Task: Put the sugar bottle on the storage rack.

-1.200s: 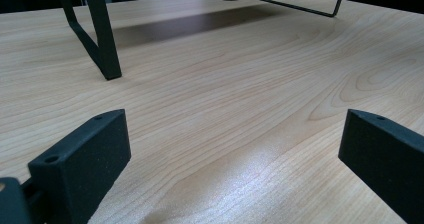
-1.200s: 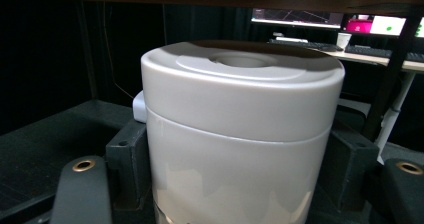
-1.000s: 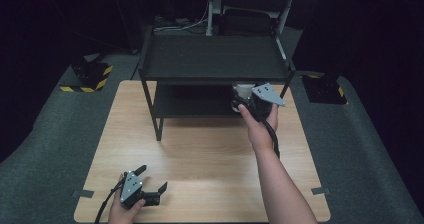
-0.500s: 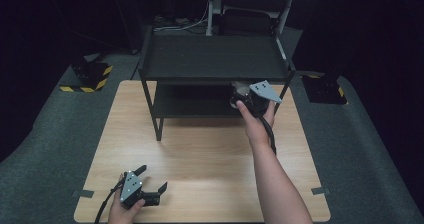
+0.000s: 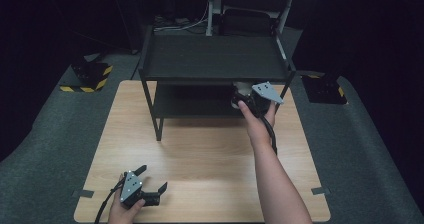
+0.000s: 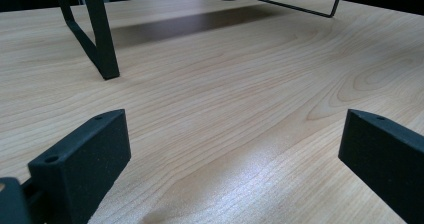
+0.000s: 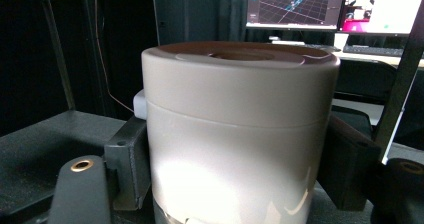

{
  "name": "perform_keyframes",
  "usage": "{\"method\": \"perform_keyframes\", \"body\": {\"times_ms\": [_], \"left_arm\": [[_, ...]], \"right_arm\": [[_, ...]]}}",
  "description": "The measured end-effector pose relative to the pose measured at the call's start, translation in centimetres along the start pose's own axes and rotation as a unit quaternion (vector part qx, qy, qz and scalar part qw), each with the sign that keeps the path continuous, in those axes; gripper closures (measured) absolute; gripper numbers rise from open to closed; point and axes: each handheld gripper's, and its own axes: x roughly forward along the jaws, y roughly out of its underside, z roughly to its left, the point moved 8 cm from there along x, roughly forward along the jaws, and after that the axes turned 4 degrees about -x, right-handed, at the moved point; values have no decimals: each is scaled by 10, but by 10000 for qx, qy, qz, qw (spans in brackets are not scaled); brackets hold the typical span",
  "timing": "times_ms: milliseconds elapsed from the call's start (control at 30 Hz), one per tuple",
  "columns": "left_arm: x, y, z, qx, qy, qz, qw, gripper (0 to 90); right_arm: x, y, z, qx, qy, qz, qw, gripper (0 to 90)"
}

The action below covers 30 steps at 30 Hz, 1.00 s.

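A pale beige lidded jar (image 7: 240, 134) stands upright between the two black jaws of my right gripper (image 7: 235, 159), which is shut on its sides. In the high view my right gripper (image 5: 248, 98) reaches under the top of a black two-tier rack (image 5: 215, 59), at the right end of its lower shelf (image 5: 190, 103), and a bit of the jar (image 5: 242, 88) shows there. My left gripper (image 5: 150, 184) rests low at the table's near left corner. It is open, and bare wood lies between its fingers (image 6: 85, 154).
The rack stands at the back middle of the wooden table (image 5: 200, 154); one of its black legs (image 6: 100, 39) rises ahead of the left gripper. Monitors (image 7: 320, 6) glow beyond the rack. Grey carpet surrounds the table.
The right gripper with the jar has edged slightly further in under the rack's top shelf. The left gripper has not moved.
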Motion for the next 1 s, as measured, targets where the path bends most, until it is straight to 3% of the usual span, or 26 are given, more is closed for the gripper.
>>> {"method": "perform_keyframes", "body": {"times_ms": [300,400,533,767,1000], "left_arm": [[0,0,0,-4,3,2,10000,4],[0,0,0,-3,0,1,10000,4],[0,0,0,-1,-2,3,10000,4],[0,0,0,11,-10,16,10000,4],[0,0,-1,20,-27,18,10000,4]], "right_arm": [[-1,-2,0,-131,-1,7,9999,236],[-4,-3,2,-112,21,17,9999,119],[-7,-4,4,-171,8,-32,9998,73],[-20,-4,11,-253,79,-159,9995,16],[-40,1,14,-295,-93,-273,9991,0]]}}
